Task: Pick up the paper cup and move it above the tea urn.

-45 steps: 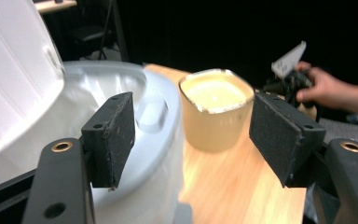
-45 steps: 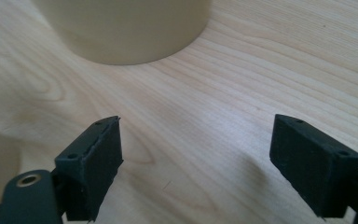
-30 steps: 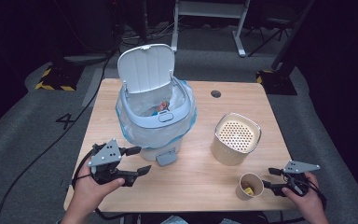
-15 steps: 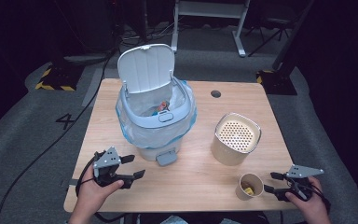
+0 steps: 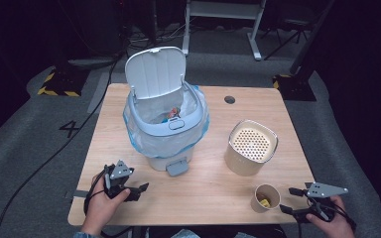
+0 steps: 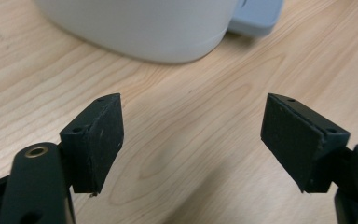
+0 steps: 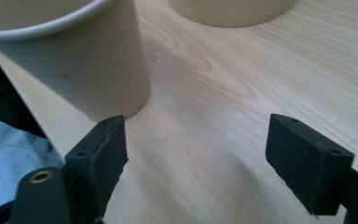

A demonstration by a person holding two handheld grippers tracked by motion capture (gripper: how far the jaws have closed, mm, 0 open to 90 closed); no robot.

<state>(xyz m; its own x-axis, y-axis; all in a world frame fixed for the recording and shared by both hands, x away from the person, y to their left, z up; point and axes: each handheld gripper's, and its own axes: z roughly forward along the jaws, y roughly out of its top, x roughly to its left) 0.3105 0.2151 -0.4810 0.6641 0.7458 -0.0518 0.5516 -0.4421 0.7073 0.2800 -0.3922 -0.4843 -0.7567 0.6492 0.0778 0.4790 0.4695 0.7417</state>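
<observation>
Dark studio floor surrounded a wooden table with both grippers low at its near edge.

Taking the white pedal bin as the landmark: it stood at the table's middle with its lid up and a clear liner folded over the blue rim. Near its foot pedal, to the front and left, the left gripper lay close to the wood, its jaws spread wide after opening further, with only bare tabletop between them. Right of the bin sat a beige canister with a perforated lid. Further front and right stood a small paper cup with something yellow inside. Just beside it, the right gripper had just been opening, its jaws apart and holding nothing, one pad near the cup's base.
</observation>
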